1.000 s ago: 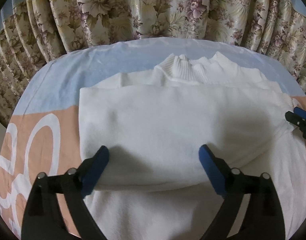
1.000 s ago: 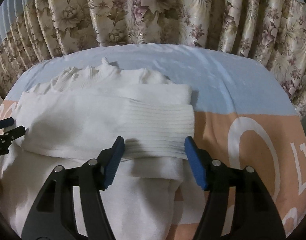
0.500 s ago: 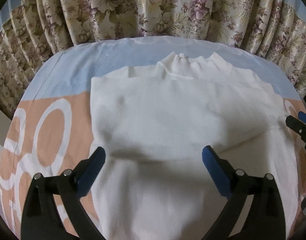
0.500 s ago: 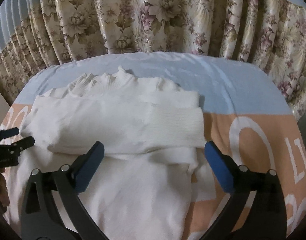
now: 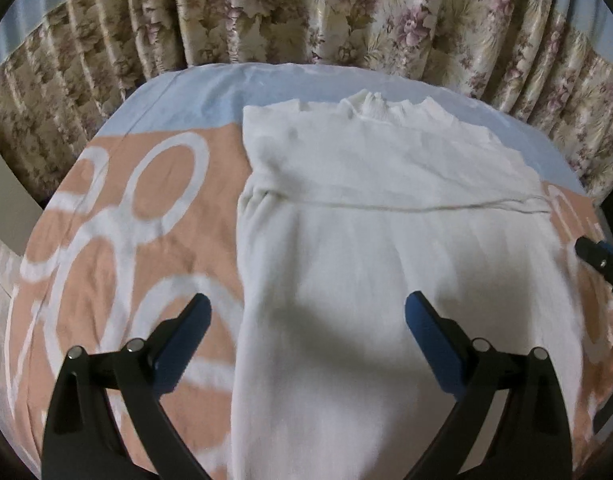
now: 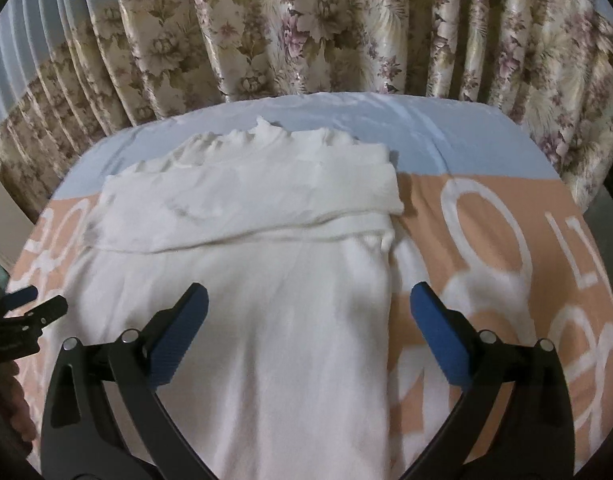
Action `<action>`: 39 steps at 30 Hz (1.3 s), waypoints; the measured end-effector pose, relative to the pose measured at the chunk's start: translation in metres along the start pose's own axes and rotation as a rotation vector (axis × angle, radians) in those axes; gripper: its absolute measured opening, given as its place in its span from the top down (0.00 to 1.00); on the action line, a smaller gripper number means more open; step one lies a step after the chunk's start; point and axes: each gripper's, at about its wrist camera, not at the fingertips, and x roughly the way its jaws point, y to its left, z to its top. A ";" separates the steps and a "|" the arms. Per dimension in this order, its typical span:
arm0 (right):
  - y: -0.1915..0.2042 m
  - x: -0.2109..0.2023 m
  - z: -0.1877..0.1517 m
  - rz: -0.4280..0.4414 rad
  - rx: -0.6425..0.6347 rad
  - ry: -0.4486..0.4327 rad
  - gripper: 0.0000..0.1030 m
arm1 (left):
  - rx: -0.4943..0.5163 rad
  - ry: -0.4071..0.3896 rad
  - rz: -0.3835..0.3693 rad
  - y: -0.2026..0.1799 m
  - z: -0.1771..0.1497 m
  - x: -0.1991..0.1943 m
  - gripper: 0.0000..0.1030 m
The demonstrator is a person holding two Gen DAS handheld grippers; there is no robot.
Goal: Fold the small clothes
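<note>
A white knit sweater [image 5: 386, 248] lies flat on the bed, its ribbed collar [image 5: 370, 106] at the far end. A sleeve is folded across its upper part, forming a band [image 6: 266, 196] with a ribbed cuff at the right. My left gripper [image 5: 306, 320] hovers open above the sweater's lower left part, nothing between its blue pads. My right gripper [image 6: 308, 312] hangs open over the lower right part, also holding nothing. Each gripper's tip shows at the edge of the other's view: the right gripper [image 5: 602, 258] and the left gripper [image 6: 34, 304].
The bedspread [image 5: 154, 216] is peach with white ring shapes, and pale blue [image 6: 446, 132] toward the far end. Floral curtains [image 6: 346, 28] hang right behind the bed. Part of a hand [image 6: 14, 416] shows at the lower left of the right wrist view.
Both grippers have pulled back toward me and risen from the folded sleeve. The right gripper's jaws widened and let go of the ribbed cuff, which now lies flat on the sweater.
</note>
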 end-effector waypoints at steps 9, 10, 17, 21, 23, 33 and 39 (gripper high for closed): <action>0.008 -0.058 -0.072 -0.054 -0.102 -0.021 0.03 | 0.002 -0.024 -0.009 0.006 -0.049 -0.046 0.05; 0.006 -0.063 -0.077 -0.055 -0.100 -0.022 0.03 | -0.001 -0.026 -0.012 0.007 -0.054 -0.051 0.05; -0.007 -0.096 -0.123 -0.093 -0.078 -0.003 0.03 | 0.004 -0.005 -0.037 0.016 -0.093 -0.066 0.05; -0.013 -0.104 -0.145 -0.068 -0.054 0.035 0.03 | 0.022 0.016 -0.082 0.013 -0.116 -0.071 0.05; -0.013 -0.106 -0.153 -0.074 -0.054 0.044 0.03 | 0.037 0.030 -0.080 0.010 -0.124 -0.070 0.05; -0.009 -0.112 -0.165 -0.076 -0.069 0.044 0.04 | 0.012 0.117 -0.161 0.021 -0.156 -0.071 0.05; -0.008 -0.110 -0.168 -0.078 -0.064 0.045 0.04 | 0.051 0.153 -0.166 0.017 -0.170 -0.075 0.05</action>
